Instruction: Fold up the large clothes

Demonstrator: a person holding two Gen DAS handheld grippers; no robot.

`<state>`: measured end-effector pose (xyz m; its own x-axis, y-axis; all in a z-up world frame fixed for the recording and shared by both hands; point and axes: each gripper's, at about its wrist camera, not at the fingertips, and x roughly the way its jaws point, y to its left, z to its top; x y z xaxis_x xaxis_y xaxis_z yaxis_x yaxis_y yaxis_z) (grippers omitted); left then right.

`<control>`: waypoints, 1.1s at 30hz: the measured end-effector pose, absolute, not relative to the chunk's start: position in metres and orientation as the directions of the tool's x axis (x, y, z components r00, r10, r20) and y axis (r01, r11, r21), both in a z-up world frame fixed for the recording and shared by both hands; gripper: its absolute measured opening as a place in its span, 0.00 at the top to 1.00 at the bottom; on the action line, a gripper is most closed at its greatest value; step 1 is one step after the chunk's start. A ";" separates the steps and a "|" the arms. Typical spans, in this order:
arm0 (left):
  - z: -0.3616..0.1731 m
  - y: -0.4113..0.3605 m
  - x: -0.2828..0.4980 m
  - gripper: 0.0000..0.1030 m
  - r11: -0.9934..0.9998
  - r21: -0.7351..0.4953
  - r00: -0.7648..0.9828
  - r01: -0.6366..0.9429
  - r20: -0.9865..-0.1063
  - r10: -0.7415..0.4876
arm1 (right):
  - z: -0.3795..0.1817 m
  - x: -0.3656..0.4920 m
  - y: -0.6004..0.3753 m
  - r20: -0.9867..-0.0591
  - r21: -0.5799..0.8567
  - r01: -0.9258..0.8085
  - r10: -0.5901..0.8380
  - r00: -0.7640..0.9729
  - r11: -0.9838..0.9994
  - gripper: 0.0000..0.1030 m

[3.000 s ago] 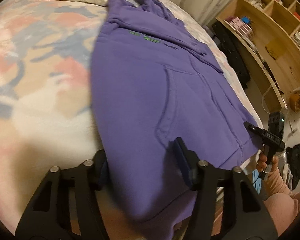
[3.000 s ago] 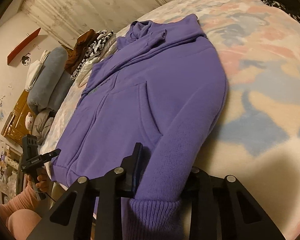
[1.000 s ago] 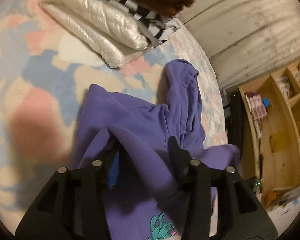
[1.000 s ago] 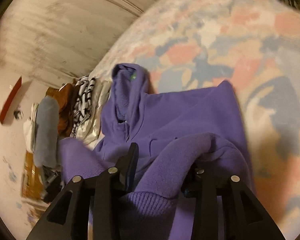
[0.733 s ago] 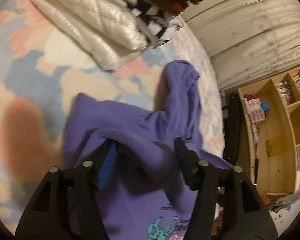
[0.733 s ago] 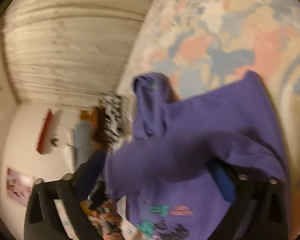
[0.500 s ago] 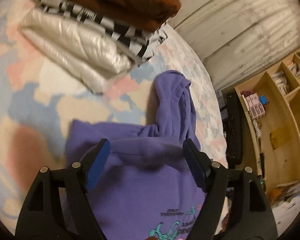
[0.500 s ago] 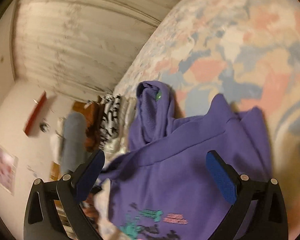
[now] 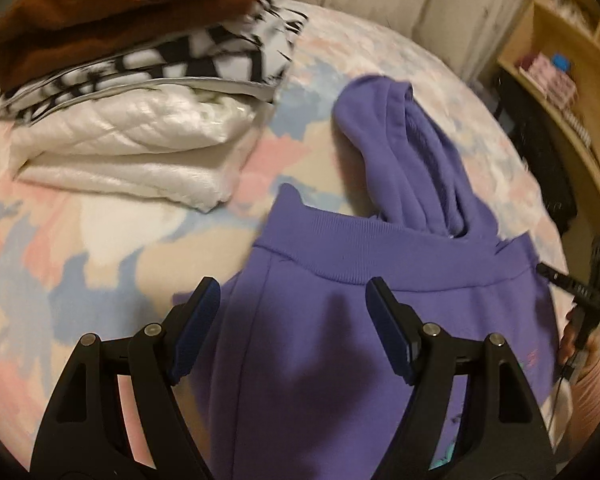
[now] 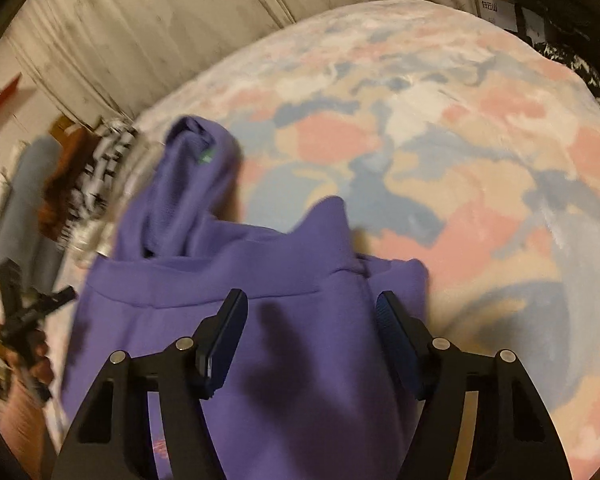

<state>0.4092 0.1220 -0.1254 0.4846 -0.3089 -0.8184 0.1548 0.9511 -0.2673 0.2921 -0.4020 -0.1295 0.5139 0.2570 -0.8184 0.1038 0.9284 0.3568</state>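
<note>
Lying folded on the near bed (image 9: pixel 112 248), purple hoodie (image 9: pixel 340 360): soft, thick, limp. Left gripper (image 9: pixel 294 330) spread, empty; right gripper (image 10: pixel 310 338) just narrowing, spread, empty. Pinch ribbed hem (image 9: pixel 380 252) corners, I judge.

purple hoodie (image 9: pixel 340 320) folded, fingers (image 9: pixel 198 320) apart

Dim warm indoor light, yellowish cast, no glare. Both views have heavy fisheye: dark vignette at the corners, straight lines bowed near the edges. Left view: stack (image 9: pixel 132 80) at top smeared by motion blur, shelf (image 9: pixel 572 40) soft. Right view blurrier, left edge streaked. Soft gripper shadows fall on the hoodie (image 10: pixel 284 360) below each camera, so the light is above and behind.
</note>
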 end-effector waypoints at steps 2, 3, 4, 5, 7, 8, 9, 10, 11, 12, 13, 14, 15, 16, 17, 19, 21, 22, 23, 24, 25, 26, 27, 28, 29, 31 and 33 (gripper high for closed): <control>-0.134 0.113 0.417 0.29 0.957 -0.237 0.468 0.167 -0.835 -0.289 | -0.142 0.301 -0.401 -0.827 0.338 0.110 0.239 0.508 0.935 0.35; -0.139 0.109 0.421 0.31 0.963 -0.216 0.463 0.161 -0.845 -0.267 | -0.144 0.304 -0.400 -0.829 0.329 0.111 0.231 0.509 0.938 0.39; -0.142 0.107 0.423 0.44 0.968 -0.198 0.465 0.154 -0.850 -0.248 | -0.147 0.306 -0.398 -0.831 0.318 0.111 0.221 0.510 0.942 0.49; -0.148 0.104 0.427 0.64 0.978 -0.159 0.466 0.133 -0.861 -0.203 | -0.149 0.309 -0.394 -0.833 0.306 0.102 0.214 0.511 0.947 0.57; -0.154 0.105 0.428 0.82 0.984 -0.152 0.470 0.095 -0.864 -0.180 | -0.153 0.313 -0.388 -0.854 0.255 0.113 0.169 0.493 0.960 0.74; -0.155 0.105 0.428 0.92 0.985 -0.149 0.482 0.083 -0.860 -0.170 | -0.153 0.312 -0.385 -0.857 0.237 0.114 0.153 0.493 0.965 0.77; -0.152 0.107 0.424 0.92 0.984 -0.159 0.496 0.075 -0.850 -0.176 | -0.152 0.311 -0.383 -0.857 0.216 0.114 0.133 0.498 0.970 0.86; -0.150 0.108 0.421 0.93 0.985 -0.160 0.508 0.071 -0.844 -0.174 | -0.150 0.310 -0.382 -0.856 0.202 0.114 0.118 0.504 0.973 0.90; -0.146 0.110 0.415 0.94 0.985 -0.157 0.524 0.067 -0.835 -0.168 | -0.144 0.308 -0.382 -0.844 0.197 0.114 0.109 0.525 0.974 0.90; -0.140 0.112 0.407 0.94 0.986 -0.155 0.546 0.061 -0.822 -0.163 | -0.139 0.306 -0.381 -0.829 0.196 0.112 0.103 0.550 0.974 0.91; -0.135 0.115 0.402 0.94 0.987 -0.154 0.558 0.054 -0.815 -0.157 | -0.130 0.304 -0.381 -0.808 0.193 0.107 0.096 0.582 0.975 0.91; -0.130 0.121 0.394 0.94 0.986 -0.161 0.569 0.039 -0.808 -0.155 | -0.120 0.302 -0.379 -0.786 0.197 0.102 0.095 0.611 0.975 0.91; -0.127 0.125 0.389 0.94 0.985 -0.171 0.574 0.029 -0.804 -0.156 | -0.114 0.302 -0.378 -0.770 0.200 0.097 0.095 0.631 0.975 0.91; -0.125 0.128 0.386 0.94 0.985 -0.173 0.575 0.022 -0.803 -0.154 | -0.108 0.302 -0.376 -0.757 0.203 0.094 0.095 0.647 0.975 0.91; -0.125 0.131 0.385 0.94 0.986 -0.167 0.573 0.014 -0.807 -0.145 | -0.103 0.304 -0.373 -0.746 0.195 0.087 0.090 0.660 0.977 0.91; -0.127 0.134 0.385 0.94 0.987 -0.159 0.558 0.011 -0.818 -0.138 | -0.110 0.314 -0.367 -0.768 0.160 0.096 0.063 0.638 0.983 0.91; -0.138 0.136 0.391 0.94 0.988 -0.157 0.531 0.001 -0.837 -0.133 | -0.126 0.324 -0.364 -0.812 0.119 0.122 0.026 0.583 0.985 0.91; -0.142 0.134 0.395 0.93 0.988 -0.153 0.526 -0.003 -0.841 -0.129 | -0.140 0.328 -0.364 -0.839 0.109 0.142 0.014 0.544 0.984 0.91; -0.149 0.134 0.397 0.93 0.988 -0.156 0.516 -0.009 -0.847 -0.129 | -0.152 0.330 -0.365 -0.854 0.113 0.153 0.017 0.519 0.982 0.91; -0.153 0.133 0.398 0.93 0.987 -0.158 0.511 -0.012 -0.850 -0.130 | -0.158 0.331 -0.365 -0.860 0.116 0.157 0.020 0.509 0.981 0.91; -0.154 0.132 0.399 0.93 0.988 -0.155 0.512 -0.010 -0.849 -0.128 | -0.161 0.330 -0.366 -0.860 0.116 0.160 0.019 0.509 0.980 0.89; -0.153 0.132 0.398 0.93 0.988 -0.152 0.517 -0.006 -0.847 -0.127 | -0.160 0.329 -0.366 -0.860 0.117 0.159 0.019 0.511 0.980 0.88; -0.149 0.131 0.396 0.93 0.988 -0.151 0.520 0.004 -0.844 -0.131 | -0.156 0.329 -0.364 -0.862 0.108 0.156 0.014 0.507 0.982 0.80; -0.144 0.131 0.393 0.89 0.991 -0.136 0.523 0.009 -0.844 -0.121 | -0.150 0.327 -0.361 -0.864 0.087 0.154 -0.003 0.503 0.984 0.67; -0.139 0.130 0.389 0.87 0.993 -0.118 0.527 0.015 -0.843 -0.108 | -0.144 0.323 -0.359 -0.859 0.065 0.150 -0.021 0.511 0.987 0.59; -0.128 0.126 0.379 0.87 0.997 -0.073 0.548 0.025 -0.833 -0.075 | -0.122 0.309 -0.349 -0.821 0.020 0.132 -0.060 0.568 0.991 0.39; -0.111 0.120 0.359 0.86 0.998 -0.026 0.595 0.051 -0.802 -0.052 | -0.099 0.290 -0.339 -0.773 0.000 0.106 -0.067 0.631 0.994 0.37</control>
<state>0.3588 0.1196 -0.1112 0.5949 -0.0516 -0.8022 0.0511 0.9983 -0.0264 0.2904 -0.3389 -0.0992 0.6308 -0.0671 -0.7730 0.1063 0.9943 0.0004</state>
